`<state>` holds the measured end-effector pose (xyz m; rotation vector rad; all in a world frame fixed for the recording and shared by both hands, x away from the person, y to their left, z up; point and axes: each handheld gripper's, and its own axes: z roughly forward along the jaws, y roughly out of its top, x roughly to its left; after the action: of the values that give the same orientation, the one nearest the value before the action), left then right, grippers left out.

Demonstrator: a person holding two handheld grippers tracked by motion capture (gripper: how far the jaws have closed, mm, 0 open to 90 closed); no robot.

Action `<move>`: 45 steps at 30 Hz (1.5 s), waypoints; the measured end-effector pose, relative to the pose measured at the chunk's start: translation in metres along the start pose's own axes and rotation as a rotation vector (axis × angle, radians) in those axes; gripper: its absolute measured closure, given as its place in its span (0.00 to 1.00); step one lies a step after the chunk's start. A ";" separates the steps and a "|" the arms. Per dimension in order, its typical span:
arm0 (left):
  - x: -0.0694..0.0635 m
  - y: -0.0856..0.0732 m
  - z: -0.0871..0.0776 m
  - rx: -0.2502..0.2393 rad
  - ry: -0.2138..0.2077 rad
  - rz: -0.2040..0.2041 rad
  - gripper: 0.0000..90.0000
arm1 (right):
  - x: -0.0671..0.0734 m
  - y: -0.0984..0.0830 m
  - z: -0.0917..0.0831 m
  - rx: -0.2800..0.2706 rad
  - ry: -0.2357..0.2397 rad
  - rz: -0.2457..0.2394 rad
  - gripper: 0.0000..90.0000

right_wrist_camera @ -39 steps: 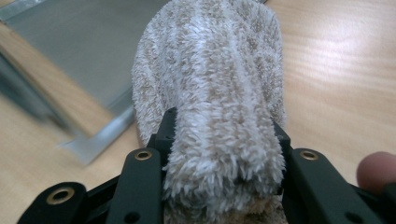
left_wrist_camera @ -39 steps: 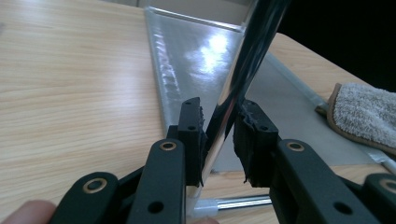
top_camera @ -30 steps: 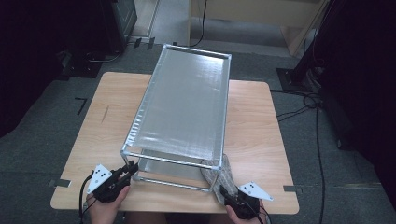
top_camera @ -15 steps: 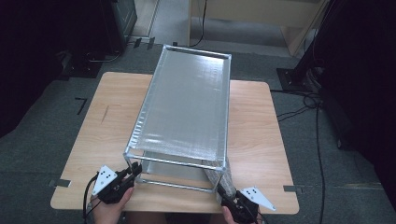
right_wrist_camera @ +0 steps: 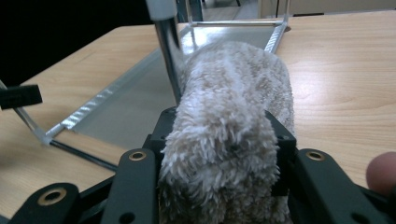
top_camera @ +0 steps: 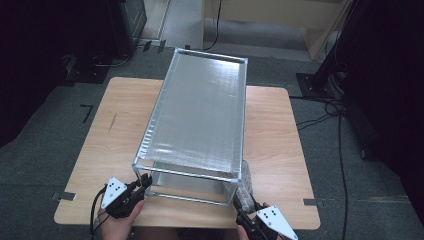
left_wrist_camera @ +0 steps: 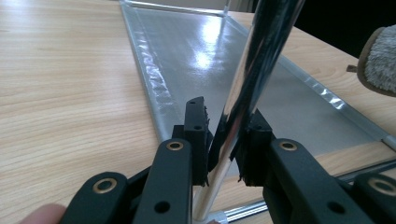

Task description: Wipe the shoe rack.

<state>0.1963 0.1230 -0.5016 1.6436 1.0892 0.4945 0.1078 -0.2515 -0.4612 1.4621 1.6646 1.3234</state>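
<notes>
Right between the right gripper's point(right_wrist_camera: 219, 154) black jaws, gripped: a fluffy beige-grey cloth point(right_wrist_camera: 233, 140), bulging out over both pads in the right gripper view and rising ahead of them against the near right post point(right_wrist_camera: 169, 56) of a metal rack point(top_camera: 200, 120). Jaws of that gripper just opening a little, yet with the cloth's pile packed between them and pressed at both sides. Seen from the high view as a grey wad point(top_camera: 245, 187) touching the rack's near right corner, just beyond the right gripper point(top_camera: 250, 217) with its grey three-cornered plate. Across the rack's near end from it, the left gripper point(left_wrist_camera: 224, 140), narrowed down and clamped on the near left post point(left_wrist_camera: 252, 74), a shiny chrome tube running up slantwise between the pads in the left gripper view. Also visible from above at the near left corner point(top_camera: 142, 182), held in a hand point(top_camera: 117, 220) coming in from the bottom edge. Beyond both grippers, two silvery shelves: the lower one point(left_wrist_camera: 224, 84) low over the table, the upper one stretching away toward the far side. Under everything, a light wooden table point(top_camera: 280, 130), with grey carpet point(top_camera: 45, 150) around it and dark cables point(top_camera: 325, 112) trailing off past the right gripper's side.
</notes>
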 end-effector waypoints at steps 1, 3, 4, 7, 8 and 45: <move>0.000 0.000 0.000 -0.001 0.006 -0.004 0.86 | 0.000 -0.002 0.001 0.003 0.000 -0.001 0.65; 0.000 0.000 0.000 0.001 0.013 -0.003 0.86 | 0.003 -0.009 0.004 0.022 -0.018 -0.011 0.65; -0.001 0.000 0.000 0.002 0.017 -0.002 0.86 | 0.003 -0.012 0.005 0.030 -0.027 -0.018 0.65; -0.001 0.000 0.000 0.004 0.028 0.005 0.86 | 0.006 -0.025 0.013 0.079 -0.060 -0.030 0.65; -0.001 0.000 0.000 0.004 0.028 0.005 0.86 | 0.006 -0.030 0.016 0.095 -0.072 -0.028 0.64; -0.028 -0.005 0.010 0.058 -0.055 0.054 0.87 | -0.003 0.022 -0.012 -0.129 -0.148 0.002 0.66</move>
<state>0.1880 0.0938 -0.5048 1.7316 1.0294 0.4530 0.1065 -0.2596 -0.4366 1.4493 1.4568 1.2669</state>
